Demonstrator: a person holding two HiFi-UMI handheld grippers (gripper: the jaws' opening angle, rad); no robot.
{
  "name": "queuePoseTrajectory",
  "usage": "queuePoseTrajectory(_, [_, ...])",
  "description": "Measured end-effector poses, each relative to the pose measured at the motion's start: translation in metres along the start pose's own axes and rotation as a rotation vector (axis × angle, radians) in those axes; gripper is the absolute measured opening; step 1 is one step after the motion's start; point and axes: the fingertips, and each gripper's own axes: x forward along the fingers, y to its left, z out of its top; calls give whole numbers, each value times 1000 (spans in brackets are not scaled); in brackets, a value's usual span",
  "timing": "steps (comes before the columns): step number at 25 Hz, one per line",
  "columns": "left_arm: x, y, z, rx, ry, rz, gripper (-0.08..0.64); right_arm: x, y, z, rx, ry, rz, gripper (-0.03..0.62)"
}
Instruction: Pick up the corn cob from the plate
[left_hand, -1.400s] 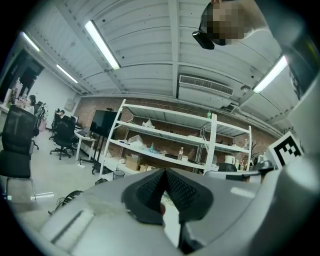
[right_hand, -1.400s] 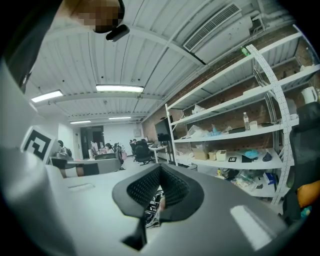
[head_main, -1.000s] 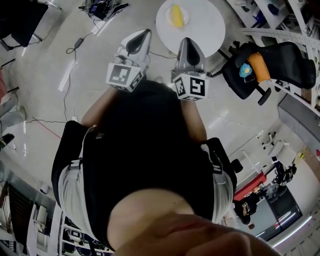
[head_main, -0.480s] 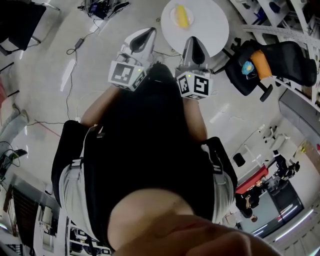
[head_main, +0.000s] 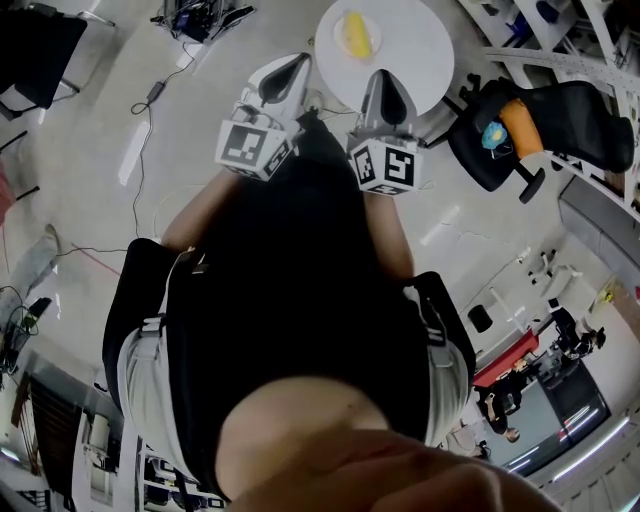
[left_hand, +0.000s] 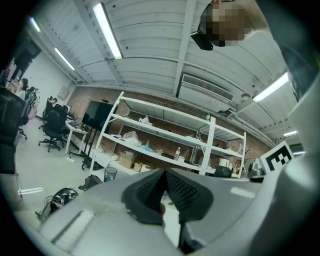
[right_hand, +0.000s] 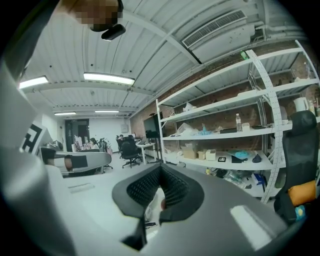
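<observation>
Close in front of the person's chest, two claws are held side by side, a little apart. The left claw (head_main: 292, 63) has its jaws together with nothing between them. The right claw (head_main: 379, 76) is likewise closed and empty. Just past the right claw's tips begins a round white table (head_main: 425, 55). On it, ahead of both claws and roughly between their lines, sits a plate (head_main: 371, 46) with the yellow cob (head_main: 354, 32) lying on it, apart from either claw. Farther off, to the right claw's right, stands a black chair (head_main: 560, 120).
</observation>
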Motion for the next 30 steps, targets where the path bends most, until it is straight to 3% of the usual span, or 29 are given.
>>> queuePoseTrajectory(18, [81, -8, -25, -25, 57, 5, 6, 49, -63, -33, 17, 105, 11, 9])
queuePoseTrajectory(30, [109, 9, -51, -61, 108, 59, 6, 81, -80, -75, 28, 197, 40, 35])
